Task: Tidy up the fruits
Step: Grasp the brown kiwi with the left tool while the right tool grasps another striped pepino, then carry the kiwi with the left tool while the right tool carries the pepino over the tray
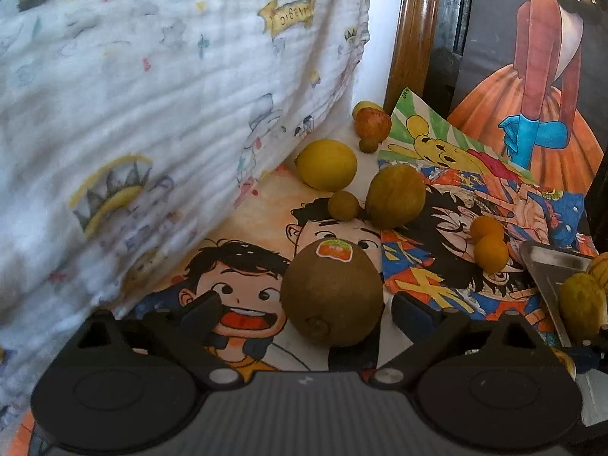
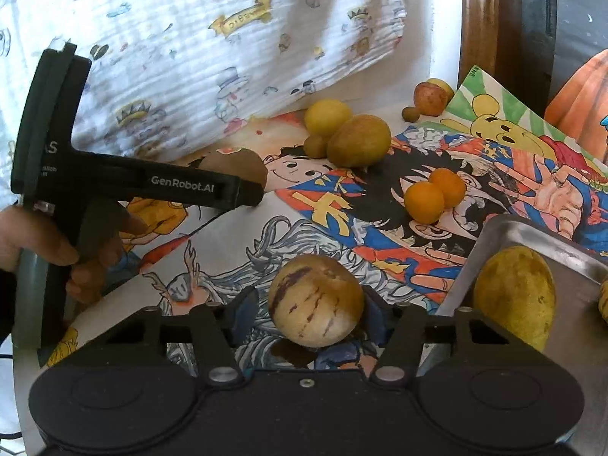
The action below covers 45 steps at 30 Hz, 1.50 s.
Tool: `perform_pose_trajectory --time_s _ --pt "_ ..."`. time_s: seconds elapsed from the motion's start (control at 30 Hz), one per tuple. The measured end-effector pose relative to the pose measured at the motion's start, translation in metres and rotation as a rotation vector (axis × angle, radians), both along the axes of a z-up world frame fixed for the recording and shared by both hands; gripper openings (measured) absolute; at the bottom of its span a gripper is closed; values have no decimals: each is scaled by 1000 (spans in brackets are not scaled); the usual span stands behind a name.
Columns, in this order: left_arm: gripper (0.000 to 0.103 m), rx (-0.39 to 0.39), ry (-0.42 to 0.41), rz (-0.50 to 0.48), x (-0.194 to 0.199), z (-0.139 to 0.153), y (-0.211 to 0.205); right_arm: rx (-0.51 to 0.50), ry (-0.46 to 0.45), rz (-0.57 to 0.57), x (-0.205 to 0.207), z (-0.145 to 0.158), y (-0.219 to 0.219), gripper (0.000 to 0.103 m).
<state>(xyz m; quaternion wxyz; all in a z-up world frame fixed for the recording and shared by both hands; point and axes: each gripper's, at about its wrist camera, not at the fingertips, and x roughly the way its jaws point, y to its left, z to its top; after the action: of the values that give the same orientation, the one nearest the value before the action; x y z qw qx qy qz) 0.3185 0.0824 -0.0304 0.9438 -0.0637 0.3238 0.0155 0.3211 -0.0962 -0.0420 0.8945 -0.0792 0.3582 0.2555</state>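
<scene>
Streaked pale fruit (image 2: 316,301) pinched by right gripper (image 2: 311,309) fingers, kiwi (image 1: 331,292) between spread left gripper (image 1: 304,309) fingers, tray (image 2: 532,233) clearer from right.

In the right wrist view the left gripper's finger hides most of the kiwi (image 2: 243,165); the metal tray (image 2: 532,235) and a yellow fruit (image 2: 604,300) in it run off the right edge; the small brown fruit (image 2: 410,113) near the table's far edge is too small to identify

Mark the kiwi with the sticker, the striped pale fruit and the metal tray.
kiwi (image 1: 331,296), left wrist view, middle of its brown skin
striped pale fruit (image 2: 315,302), right wrist view, its front face
metal tray (image 2: 532,233), right wrist view, its far rim
</scene>
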Motion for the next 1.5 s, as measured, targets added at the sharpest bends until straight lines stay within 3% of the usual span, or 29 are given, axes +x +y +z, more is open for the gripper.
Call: perform_pose_trajectory --time_s 0.23,0.5,1.07,1.5 --pt "83 8 2 -12 5 1 -6 25 6 -7 1 0 -3 59" --pt "61 1 -6 -37 5 2 -10 44 9 -23 2 0 -5 51" --pt "60 -16 -35 -37 -26 16 -18 72 -5 -24 -1 6 -10 50" --pt "60 -32 -85 -69 -66 49 -61 143 -79 -45 -40 48 -53 50"
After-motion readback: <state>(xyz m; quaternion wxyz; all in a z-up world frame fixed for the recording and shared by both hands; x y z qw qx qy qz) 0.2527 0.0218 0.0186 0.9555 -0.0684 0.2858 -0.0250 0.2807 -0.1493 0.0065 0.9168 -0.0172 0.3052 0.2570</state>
